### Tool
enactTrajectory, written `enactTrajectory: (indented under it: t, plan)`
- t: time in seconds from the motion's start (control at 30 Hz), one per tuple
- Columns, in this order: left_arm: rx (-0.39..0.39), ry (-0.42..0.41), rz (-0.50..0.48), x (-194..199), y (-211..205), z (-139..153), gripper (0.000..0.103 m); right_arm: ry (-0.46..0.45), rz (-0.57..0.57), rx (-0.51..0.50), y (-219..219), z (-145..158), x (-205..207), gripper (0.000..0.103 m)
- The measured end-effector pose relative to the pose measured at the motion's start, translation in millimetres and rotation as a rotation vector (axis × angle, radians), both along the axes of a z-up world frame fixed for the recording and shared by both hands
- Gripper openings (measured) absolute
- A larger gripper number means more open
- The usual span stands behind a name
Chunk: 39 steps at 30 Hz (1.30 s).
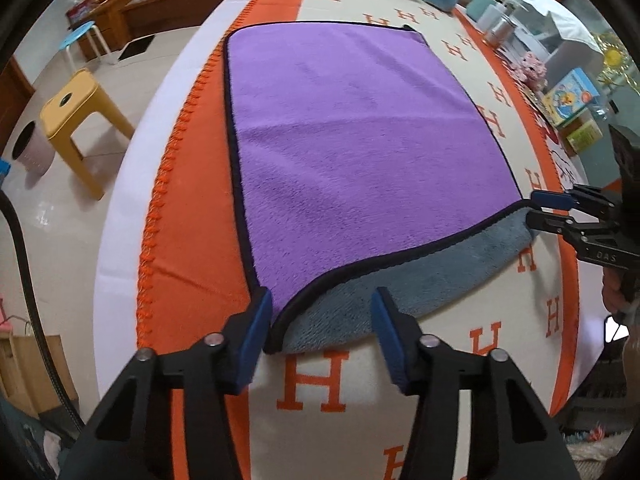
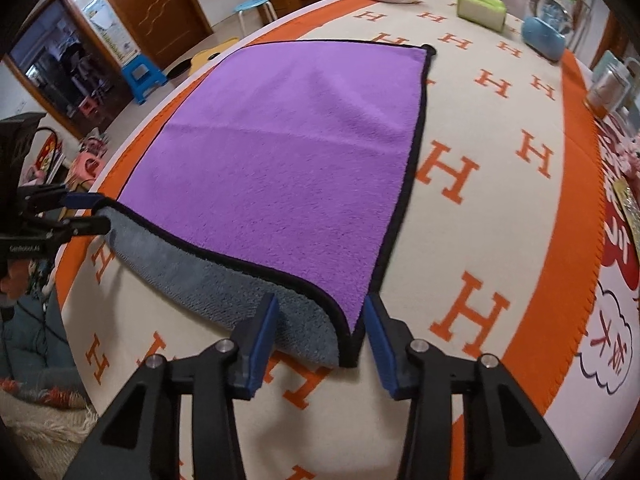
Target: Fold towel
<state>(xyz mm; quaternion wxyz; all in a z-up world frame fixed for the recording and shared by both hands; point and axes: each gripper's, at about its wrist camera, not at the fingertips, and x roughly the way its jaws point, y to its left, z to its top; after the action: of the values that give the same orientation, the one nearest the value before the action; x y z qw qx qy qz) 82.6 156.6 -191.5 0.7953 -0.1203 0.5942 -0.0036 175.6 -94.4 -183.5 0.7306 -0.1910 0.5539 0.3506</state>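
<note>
Now the purple towel [image 1: 360, 152] lies spread on the surface, its near edge lifted to show the grey underside.

Black piping runs round it. At the near-left corner sits the left gripper [image 1: 320, 328], jaws wide apart around the hem, not pressing it; at the near-right corner the right gripper [image 2: 320, 332] likewise stands open astride the hem. Underneath is an orange-bordered cream cloth [image 2: 500, 184] patterned with H letters; a green tissue pack [image 2: 480, 4] rests far back.

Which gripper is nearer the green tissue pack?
Right. The right gripper is at the towel's near corner on the tissue pack's side; the left gripper is at the other near corner.
</note>
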Motion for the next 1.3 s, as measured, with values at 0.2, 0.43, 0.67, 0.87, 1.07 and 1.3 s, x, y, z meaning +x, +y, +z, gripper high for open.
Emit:
enactTrajectory:
  t: [0.2, 0.43, 0.67, 0.87, 1.07, 1.3]
  plan:
    - [-0.004, 0.005, -0.03, 6, 3, -3, 0.043, 0.032, 0.019, -0.004, -1, -7, 6, 0.027]
    - [-0.041, 0.028, -0.036, 10, 10, -11, 0.034, 0.036, 0.027, 0.01, -4, -7, 5, 0.013]
    - [-0.018, 0.046, -0.069, 6, 1, -13, 0.008, 0.01, 0.028, 0.008, -6, -4, -1, 0.006]
    - [0.075, 0.038, -0.083, 2, -11, -5, 0.004, -0.035, 0.017, 0.007, -7, 4, -10, 0.005]
    - [0.121, 0.027, -0.032, 6, -11, 10, 0.004, -0.08, -0.02, 0.019, -8, 17, -16, 0.005]
    - [0.183, -0.05, -0.002, 28, 0, 48, 0.004, -0.161, -0.079, 0.051, 1, 49, -4, 0.005]
